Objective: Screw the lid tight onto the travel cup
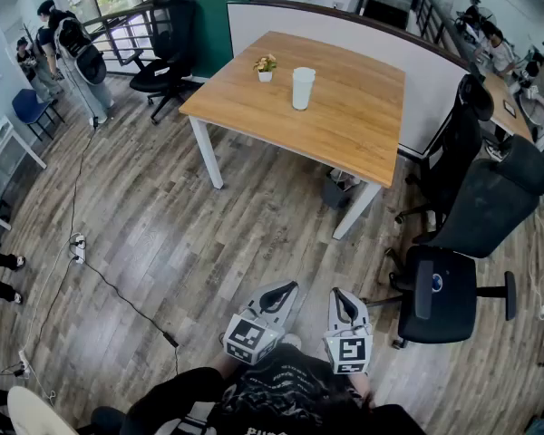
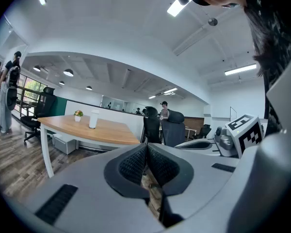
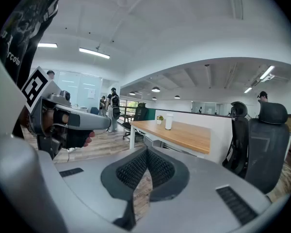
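Cup [image 1: 303, 88]: upper centre of head view, upright on table [image 1: 363, 125]. Probably light, smooth, tippy; pinch mid-wall, turn lid by its rim. Left gripper [image 1: 287, 288] and right gripper [image 1: 341, 295]: jaws pressed together, empty, bottom centre.

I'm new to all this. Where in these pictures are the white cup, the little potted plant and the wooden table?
white cup [image 1: 303, 89]: head view, middle of its side.
potted plant [image 1: 265, 75]: head view, on its white pot.
wooden table [image 1: 349, 120]: head view, bare part of the top.
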`<state>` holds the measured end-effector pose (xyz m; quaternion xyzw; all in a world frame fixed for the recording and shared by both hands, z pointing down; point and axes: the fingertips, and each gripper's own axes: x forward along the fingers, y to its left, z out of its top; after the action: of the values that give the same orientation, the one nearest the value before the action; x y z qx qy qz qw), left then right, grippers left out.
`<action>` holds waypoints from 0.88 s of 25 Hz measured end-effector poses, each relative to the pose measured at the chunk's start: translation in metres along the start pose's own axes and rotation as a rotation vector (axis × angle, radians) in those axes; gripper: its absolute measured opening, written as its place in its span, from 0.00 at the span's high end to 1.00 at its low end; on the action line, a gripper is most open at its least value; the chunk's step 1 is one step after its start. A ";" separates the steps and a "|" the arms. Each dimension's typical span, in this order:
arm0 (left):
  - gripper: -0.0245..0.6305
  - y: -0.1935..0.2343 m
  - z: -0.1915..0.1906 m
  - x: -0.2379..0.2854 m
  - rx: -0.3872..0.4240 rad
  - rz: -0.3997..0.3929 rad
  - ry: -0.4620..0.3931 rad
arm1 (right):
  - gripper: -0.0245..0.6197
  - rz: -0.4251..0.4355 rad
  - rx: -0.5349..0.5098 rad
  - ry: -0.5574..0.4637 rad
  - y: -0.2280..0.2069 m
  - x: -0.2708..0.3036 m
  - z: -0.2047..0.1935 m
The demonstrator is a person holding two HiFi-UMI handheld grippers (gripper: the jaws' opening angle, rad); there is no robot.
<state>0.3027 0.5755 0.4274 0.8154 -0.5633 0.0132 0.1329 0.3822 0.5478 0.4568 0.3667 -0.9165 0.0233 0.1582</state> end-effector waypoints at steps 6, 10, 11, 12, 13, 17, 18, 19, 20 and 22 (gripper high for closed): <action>0.93 0.013 -0.002 0.000 0.030 0.034 0.014 | 0.95 -0.037 0.026 -0.017 -0.011 0.002 0.006; 0.93 0.008 -0.003 0.007 0.036 0.034 0.015 | 0.95 -0.046 0.041 -0.009 -0.020 0.001 -0.001; 0.93 0.006 -0.002 0.008 0.021 0.032 0.009 | 0.95 -0.042 0.036 -0.009 -0.022 0.001 -0.001; 0.93 0.005 -0.001 0.009 0.012 0.030 0.004 | 0.95 -0.034 0.036 -0.011 -0.023 0.001 0.000; 0.93 0.005 0.000 0.010 0.010 0.031 0.002 | 0.95 -0.024 0.041 -0.013 -0.023 0.002 0.000; 0.92 0.003 -0.001 0.015 0.004 0.028 0.009 | 0.95 -0.019 0.057 -0.014 -0.029 0.003 -0.002; 0.91 0.000 -0.002 0.017 -0.003 0.018 0.012 | 0.94 -0.017 0.064 -0.021 -0.032 0.003 -0.002; 0.85 -0.003 -0.003 0.019 -0.008 0.003 0.014 | 0.90 -0.007 0.075 -0.029 -0.034 0.003 -0.002; 0.70 -0.006 -0.003 0.020 -0.013 -0.013 0.016 | 0.82 0.008 0.086 -0.036 -0.036 0.003 -0.001; 0.53 -0.012 -0.003 0.024 -0.014 -0.033 0.013 | 0.61 0.040 0.092 -0.046 -0.039 0.003 0.000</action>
<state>0.3233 0.5581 0.4322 0.8237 -0.5487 0.0126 0.1425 0.4065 0.5175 0.4551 0.3558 -0.9249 0.0600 0.1198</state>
